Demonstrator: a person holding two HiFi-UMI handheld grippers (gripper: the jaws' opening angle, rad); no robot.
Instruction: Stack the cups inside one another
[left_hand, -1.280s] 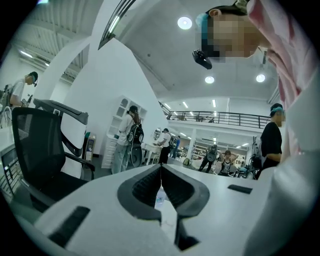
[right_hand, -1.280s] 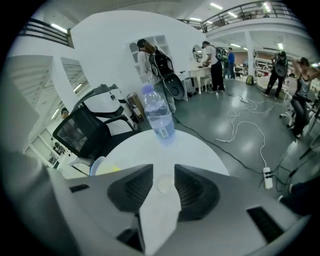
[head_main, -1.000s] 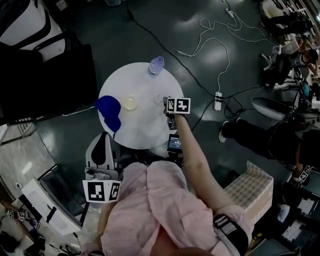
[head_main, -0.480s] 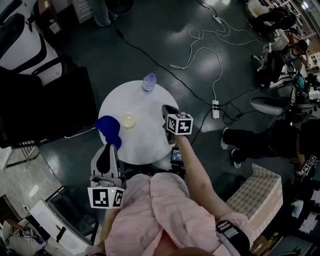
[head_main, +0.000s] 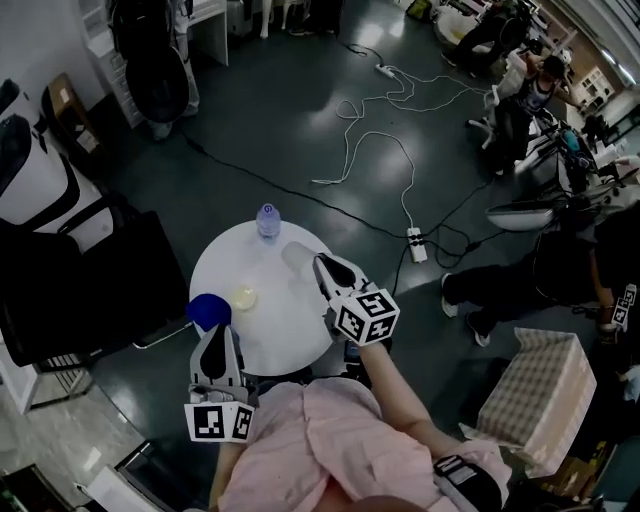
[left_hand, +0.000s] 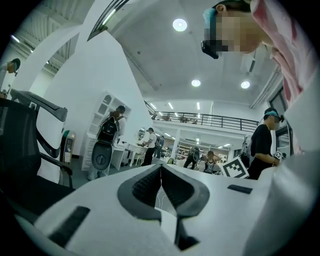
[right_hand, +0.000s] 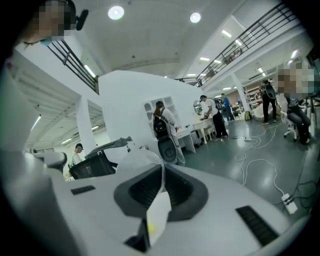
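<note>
Round white desk (head_main: 282, 325), single piece, standing on a dark glossy floor (head_main: 300, 120). Three things rest on its top. Far rim: a clear plastic bottle (head_main: 267, 220) with a bluish cap, upright. Left of centre: a small pale cup (head_main: 244, 296), mouth up, yellowish inside, standing alone and well apart from the bottle. Left rim, just beside the cup on the near side: a blue thing (head_main: 207, 309), rounded, partly covered from this angle; its kind cannot be told. The middle and right of the top show bare white surface.
</note>
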